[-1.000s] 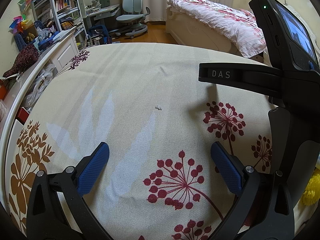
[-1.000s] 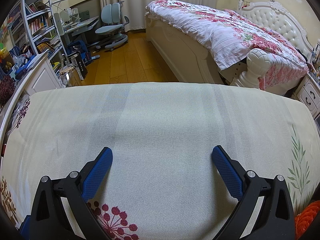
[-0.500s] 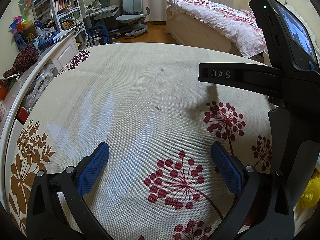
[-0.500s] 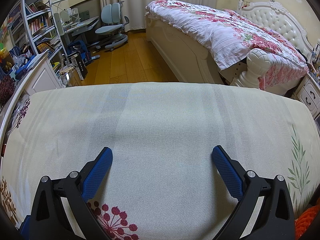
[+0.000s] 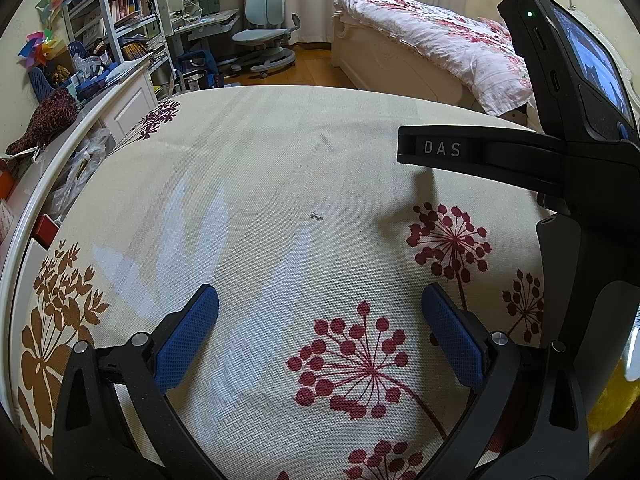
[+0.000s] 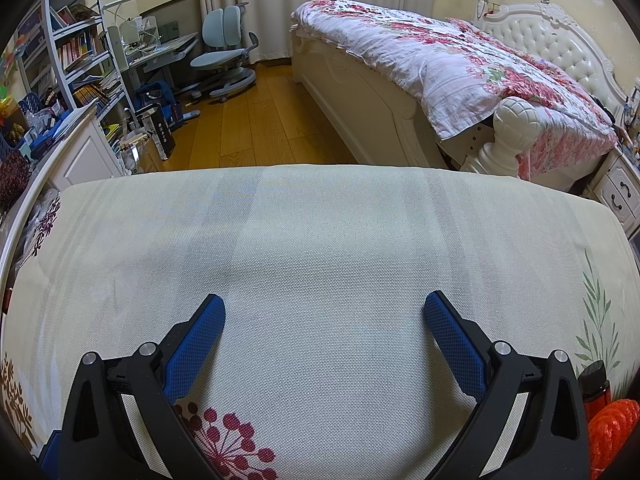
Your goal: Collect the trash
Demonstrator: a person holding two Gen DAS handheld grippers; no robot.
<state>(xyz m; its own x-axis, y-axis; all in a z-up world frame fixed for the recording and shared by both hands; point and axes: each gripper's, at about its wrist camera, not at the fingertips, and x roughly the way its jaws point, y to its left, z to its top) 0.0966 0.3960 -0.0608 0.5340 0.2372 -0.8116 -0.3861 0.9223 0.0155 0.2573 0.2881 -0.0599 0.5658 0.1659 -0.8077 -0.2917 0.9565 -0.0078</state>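
Observation:
A tiny white crumb of trash (image 5: pixel 317 215) lies on the cream tablecloth with flower prints (image 5: pixel 240 184), ahead of my left gripper (image 5: pixel 320 312). The left gripper is open and empty, low over the cloth, with blue pads (image 5: pixel 188 336). The body of the other gripper (image 5: pixel 520 152) reaches in from the right of the left wrist view. My right gripper (image 6: pixel 325 316) is open and empty over a plain part of the cloth (image 6: pixel 320 240). No trash shows in the right wrist view.
An orange thing (image 6: pixel 612 432) and a dark-capped red bottle (image 6: pixel 594 384) sit at the cloth's right edge. A yellow thing (image 5: pixel 612 400) is at the lower right. A white cabinet with clutter (image 5: pixel 80 92) stands left. A bed (image 6: pixel 460 72) and chair (image 6: pixel 224 48) lie beyond.

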